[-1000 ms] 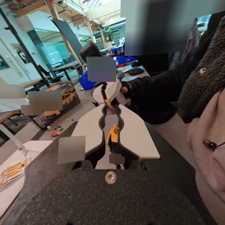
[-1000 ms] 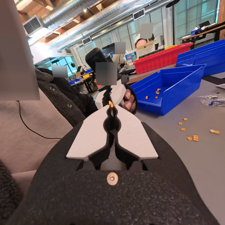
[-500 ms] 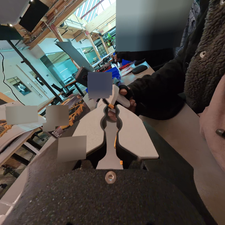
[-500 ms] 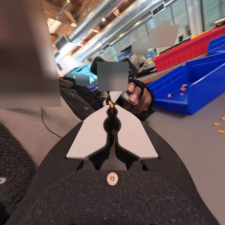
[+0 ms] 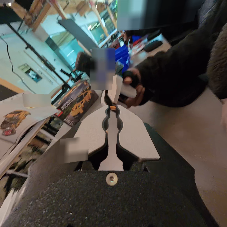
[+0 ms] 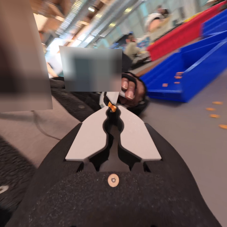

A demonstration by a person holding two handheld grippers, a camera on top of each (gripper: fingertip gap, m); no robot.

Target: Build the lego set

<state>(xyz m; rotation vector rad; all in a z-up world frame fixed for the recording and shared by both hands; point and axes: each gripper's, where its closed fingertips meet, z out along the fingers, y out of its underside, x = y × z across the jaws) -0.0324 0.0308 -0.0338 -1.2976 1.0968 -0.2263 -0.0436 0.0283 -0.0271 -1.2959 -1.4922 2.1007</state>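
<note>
The left tool (image 5: 112,108) is seen narrowed onto a small orange piece (image 5: 112,108), which sits right at its tips, with a fingertip on either side. The piece is met from straight ahead by the tips of the right tool (image 5: 111,98), so that both tools are brought nose to nose over the grey table (image 5: 172,129). In the right wrist view the right tool (image 6: 112,108) is likewise seen closed on an orange piece (image 6: 112,108) at its tips, tilted a little, with the left tool (image 6: 109,98) touching it from beyond; whether one piece or two joined pieces are pinched cannot be told through the blur.

Beyond the left tool's tips, a hand (image 5: 133,90) in a dark fingerless glove is wrapped around the other tool's white handle. To the left of the left tool a dark box bearing a yellow car picture (image 5: 78,102) is laid on the table, and farther left an open printed booklet (image 5: 18,120).

To the right of the right tool a blue bin (image 6: 184,76) is set, with orange bits inside, and a red bin (image 6: 178,36) behind it. Loose orange bits (image 6: 214,116) are scattered on the table nearer that tool's right side.
</note>
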